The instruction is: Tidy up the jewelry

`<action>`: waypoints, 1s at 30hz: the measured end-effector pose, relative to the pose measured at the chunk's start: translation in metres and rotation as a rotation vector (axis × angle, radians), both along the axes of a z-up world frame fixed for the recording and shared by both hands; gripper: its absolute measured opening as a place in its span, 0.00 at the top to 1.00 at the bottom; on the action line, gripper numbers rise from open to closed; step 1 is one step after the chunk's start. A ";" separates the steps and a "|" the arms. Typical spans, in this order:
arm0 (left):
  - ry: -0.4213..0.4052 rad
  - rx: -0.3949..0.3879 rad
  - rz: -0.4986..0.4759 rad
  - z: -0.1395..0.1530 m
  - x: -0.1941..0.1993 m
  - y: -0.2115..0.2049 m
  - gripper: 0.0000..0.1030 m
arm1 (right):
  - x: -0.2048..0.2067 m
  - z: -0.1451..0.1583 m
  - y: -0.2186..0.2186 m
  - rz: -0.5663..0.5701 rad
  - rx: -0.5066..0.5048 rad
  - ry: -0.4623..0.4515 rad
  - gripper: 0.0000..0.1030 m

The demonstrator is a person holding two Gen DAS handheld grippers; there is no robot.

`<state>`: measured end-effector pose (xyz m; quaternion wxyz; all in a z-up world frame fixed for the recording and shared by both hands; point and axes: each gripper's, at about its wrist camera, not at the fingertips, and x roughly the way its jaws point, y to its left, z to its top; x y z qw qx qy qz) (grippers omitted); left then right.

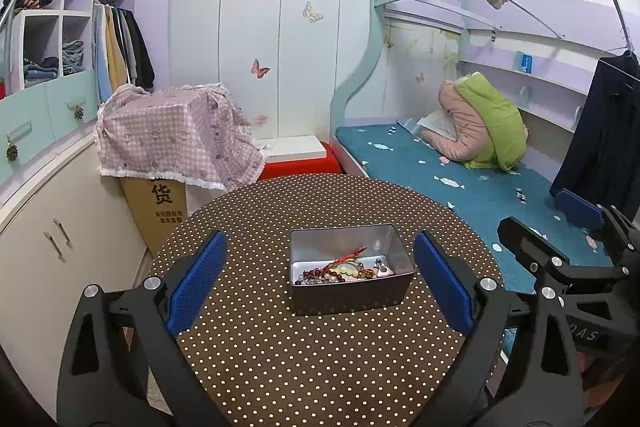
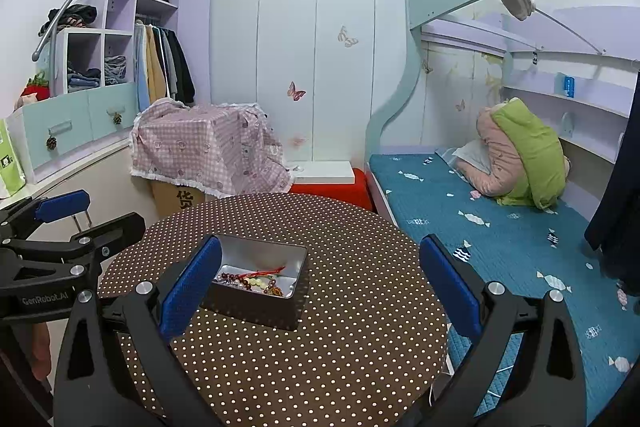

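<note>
- Both grippers hover above the table with blue pads spread wide and nothing between them: the left gripper (image 1: 320,283) frames the tin, the right gripper (image 2: 320,291) is beside it.
- The metal tin (image 1: 351,293) sits mid-table on the polka-dot tablecloth (image 1: 320,367).
- Beaded bracelets (image 1: 336,273) and a red cord lie heaped inside the tin.
- A bed (image 1: 460,183) stands just right of the table.

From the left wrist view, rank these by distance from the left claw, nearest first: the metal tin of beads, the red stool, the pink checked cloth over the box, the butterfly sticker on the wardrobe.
1. Metal tin, straight ahead of the left claw, on the table.
2. Red stool, beyond the table.
3. Pink checked cloth, far left; close to the stool, hard to separate.
4. Butterfly sticker, on the back wardrobe.
</note>
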<state>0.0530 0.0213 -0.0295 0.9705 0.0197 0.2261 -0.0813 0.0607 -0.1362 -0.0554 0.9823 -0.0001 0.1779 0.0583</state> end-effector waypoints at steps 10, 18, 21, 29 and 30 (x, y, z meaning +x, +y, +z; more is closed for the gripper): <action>0.007 0.002 0.008 0.001 0.002 0.003 0.08 | 0.000 0.001 0.003 0.005 -0.009 0.004 0.07; 0.010 0.002 0.008 0.001 0.003 0.004 0.08 | 0.000 0.001 0.004 0.002 -0.009 0.007 0.07; 0.011 0.006 0.012 0.000 0.003 0.004 0.08 | 0.001 0.000 0.005 0.001 -0.005 0.012 0.07; 0.016 0.010 0.017 -0.004 0.005 0.006 0.08 | 0.001 -0.001 0.006 0.003 -0.005 0.017 0.07; 0.017 0.011 0.017 -0.004 0.005 0.006 0.08 | 0.002 -0.002 0.006 0.003 -0.004 0.020 0.07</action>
